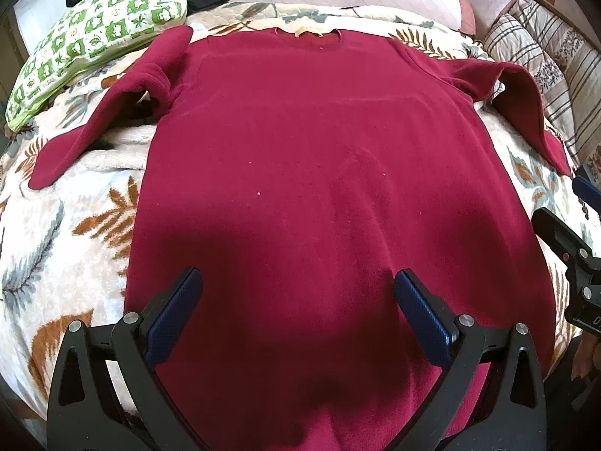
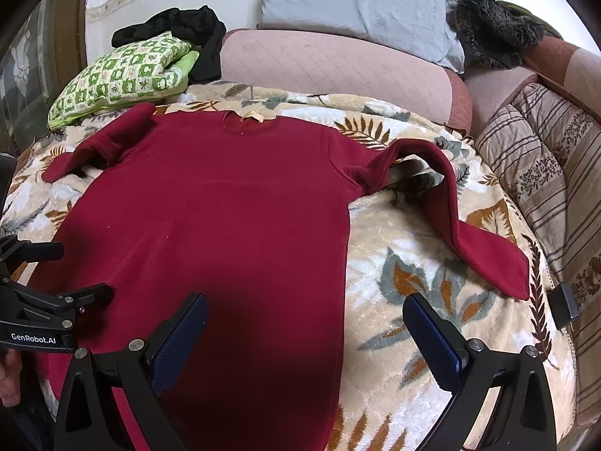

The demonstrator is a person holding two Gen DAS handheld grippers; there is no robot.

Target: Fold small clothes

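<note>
A dark red long-sleeved fleece top (image 1: 300, 158) lies spread flat, collar away from me, on a leaf-patterned blanket (image 1: 67, 225). Both sleeves stick out to the sides. It also shows in the right wrist view (image 2: 210, 218). My left gripper (image 1: 298, 289) is open and empty, hovering above the lower middle of the top. My right gripper (image 2: 305, 314) is open and empty, above the top's right side edge near the hem. The right sleeve (image 2: 473, 233) bends down toward its right finger.
A green-and-white patterned pillow (image 2: 124, 75) with black clothing (image 2: 188, 26) on it lies at the back left. A pink cushion (image 2: 338, 71) and a grey pillow (image 2: 357, 0) are behind the collar. A striped quilt (image 2: 544, 173) lies on the right.
</note>
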